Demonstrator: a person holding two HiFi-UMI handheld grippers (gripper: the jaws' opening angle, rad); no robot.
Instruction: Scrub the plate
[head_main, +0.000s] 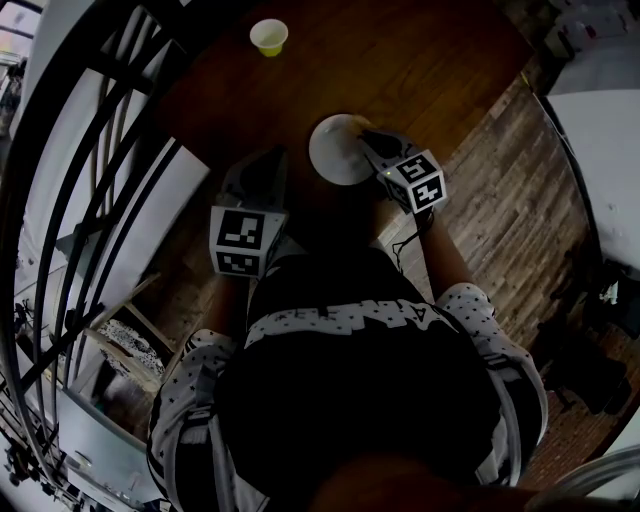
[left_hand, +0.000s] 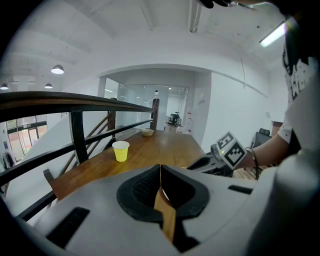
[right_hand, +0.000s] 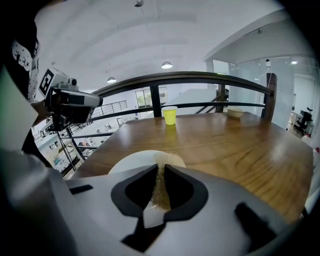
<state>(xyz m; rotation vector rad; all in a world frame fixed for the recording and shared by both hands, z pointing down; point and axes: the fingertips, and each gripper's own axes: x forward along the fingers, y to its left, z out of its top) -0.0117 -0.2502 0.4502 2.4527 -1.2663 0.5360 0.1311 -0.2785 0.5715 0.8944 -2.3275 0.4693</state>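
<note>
A dark railing is running along the table's left side. Next to it the left gripper is hovering over the near-left part of the wooden table, a little apart from the plate. Its own view is showing the jaws pressed together with only tabletop visible through the slit, so it is gripping nothing. In my judgement it is simply waiting there, perhaps to steady the dish; whether it is touching the wood cannot be told.

A yellow cup is standing well back near the far edge, and a small bowl farther off; neither is playing any part.

The white plate is lying flat near the table's near edge, in front of the person. The right gripper is reaching over its right rim, jaws clamped on a thin, speckled scrub pad, whose free end is sticking out past the tips onto the plate. That hold is leaving pad, not jaws, to meet the surface. No water or soap is showing.
</note>
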